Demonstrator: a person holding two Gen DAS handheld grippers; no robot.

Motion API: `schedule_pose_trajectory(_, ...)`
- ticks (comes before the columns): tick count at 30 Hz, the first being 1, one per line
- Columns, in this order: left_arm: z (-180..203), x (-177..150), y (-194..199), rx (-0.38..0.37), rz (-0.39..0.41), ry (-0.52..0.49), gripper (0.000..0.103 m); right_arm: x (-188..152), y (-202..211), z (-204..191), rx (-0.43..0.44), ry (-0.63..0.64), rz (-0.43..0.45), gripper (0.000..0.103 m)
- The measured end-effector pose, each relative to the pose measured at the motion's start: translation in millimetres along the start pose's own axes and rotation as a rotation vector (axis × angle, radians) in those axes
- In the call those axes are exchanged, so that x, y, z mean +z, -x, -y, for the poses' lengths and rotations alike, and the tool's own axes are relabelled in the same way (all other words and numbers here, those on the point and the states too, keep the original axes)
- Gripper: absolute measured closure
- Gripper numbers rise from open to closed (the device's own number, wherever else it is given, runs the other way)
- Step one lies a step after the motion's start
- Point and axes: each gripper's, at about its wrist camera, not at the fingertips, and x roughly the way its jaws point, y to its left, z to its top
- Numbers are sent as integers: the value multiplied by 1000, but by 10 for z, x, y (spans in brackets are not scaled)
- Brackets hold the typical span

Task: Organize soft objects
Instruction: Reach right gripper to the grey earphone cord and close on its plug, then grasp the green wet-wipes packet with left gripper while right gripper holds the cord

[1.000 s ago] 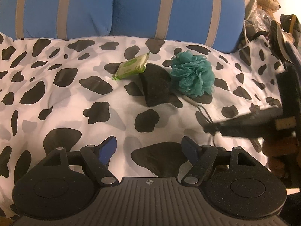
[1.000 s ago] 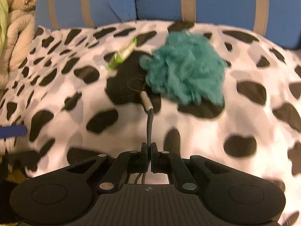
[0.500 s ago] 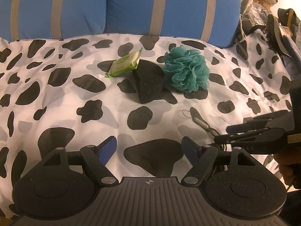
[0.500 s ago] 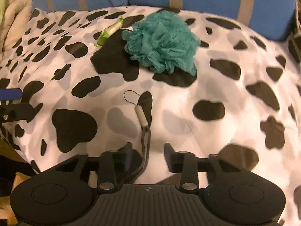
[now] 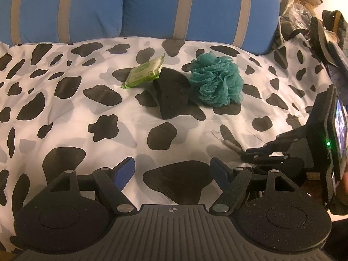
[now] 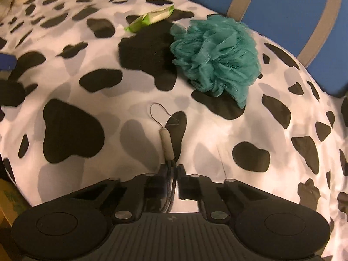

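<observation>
Right gripper (image 6: pixel 173 179) low over the cow-print bedspread (image 6: pixel 217 143), nearly closed around a grey cord strap (image 6: pixel 167 143) running lengthwise straight ahead, teal mesh bath pouf (image 6: pixel 215 54) beyond, left gripper (image 5: pixel 173 169) level, spread wide, holding nothing

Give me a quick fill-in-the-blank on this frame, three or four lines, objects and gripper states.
1. The bath pouf on the cow-print cover is ____ in colour.
2. The left gripper has its jaws ____.
3. The right gripper has its jaws nearly closed around a grey ____.
4. The green wipes pack lies beside a ____ sponge.

Missing words: teal; open; cord; black
</observation>
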Motion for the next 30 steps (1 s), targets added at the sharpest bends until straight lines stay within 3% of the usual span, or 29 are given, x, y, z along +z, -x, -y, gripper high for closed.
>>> schedule_pose_trajectory(4,-3,-15,-11,-1,0,-6,28,-7,42,116,31,-81,14,96)
schedule_pose_trajectory(13,18,1,-34,3,22,-25,28,-33,454,223,45,-152,131,96)
schedule_pose_trajectory(21,-48,169,-47,19,93,-44,28,-85,802,309,67,-181,210,96)
schedule_pose_trajectory(30,-117,319,-314,161,168,-134,28,-214,978,546,71,-233,237,96)
